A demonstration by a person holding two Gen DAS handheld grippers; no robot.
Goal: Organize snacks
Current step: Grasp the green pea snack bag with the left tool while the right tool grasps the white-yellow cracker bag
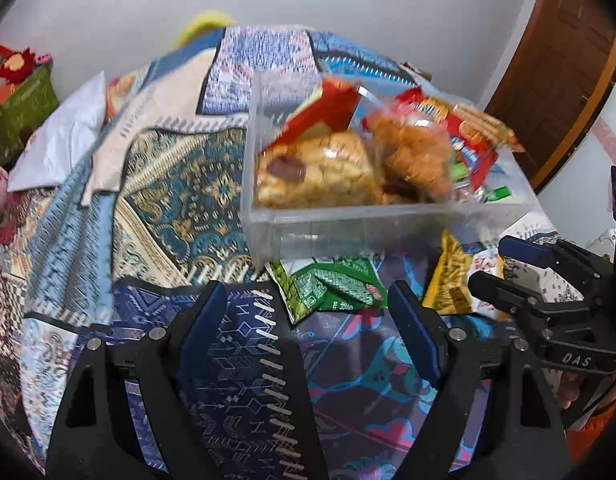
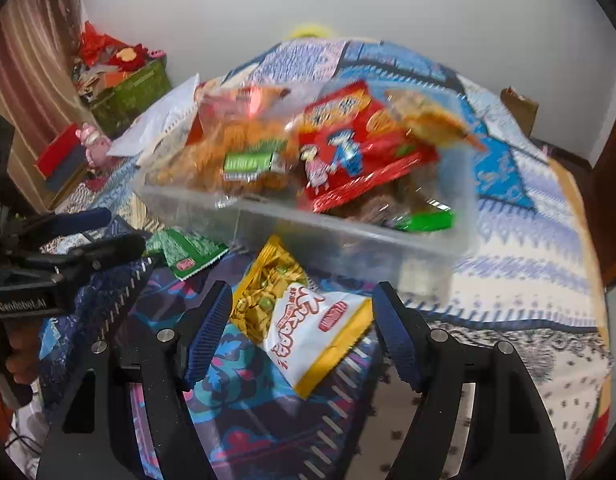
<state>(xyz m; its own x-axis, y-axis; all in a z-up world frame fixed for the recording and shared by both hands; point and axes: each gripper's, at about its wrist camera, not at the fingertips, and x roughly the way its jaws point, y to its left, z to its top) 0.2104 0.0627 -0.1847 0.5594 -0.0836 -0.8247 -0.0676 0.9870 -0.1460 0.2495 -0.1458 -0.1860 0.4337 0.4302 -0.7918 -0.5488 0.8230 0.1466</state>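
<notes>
Both grippers are hanging over the patterned bedspread [image 1: 180, 184], pointing down twd the snacks. Left gripper [image 1: 308, 312] is standing w/ fingers apart, nothing btwn the pads, only quilt showing in the gap. The green snack packet [image 1: 331, 284] is lying flat on the spread just ahead of its tips, a bit right of centre, not touching either finger.

Right gripper [image 2: 304, 316] is also sitting spread, pads not pressing anything. The yellow-and-white snack bag [image 2: 304, 320] is lying on the spread right in the gap, its lower corner reaching back btwn the fingers, its yellow top pointing twd the bin. Whether the right-side pad is brushing the bag's edge, can't tell.

Clear plastic bin [image 2: 347, 236] is resting on the spread just beyond both packets, already piled w/ snacks: a red cartoon-print bag [image 2: 355, 152], clear bags of golden puffs, small green wrappers. Green packet's far end is looking tucked under the bin's near wall in left wrist view.

From the right wrist cam, the left gripper is showing at the left edge, a hand under it.
</notes>
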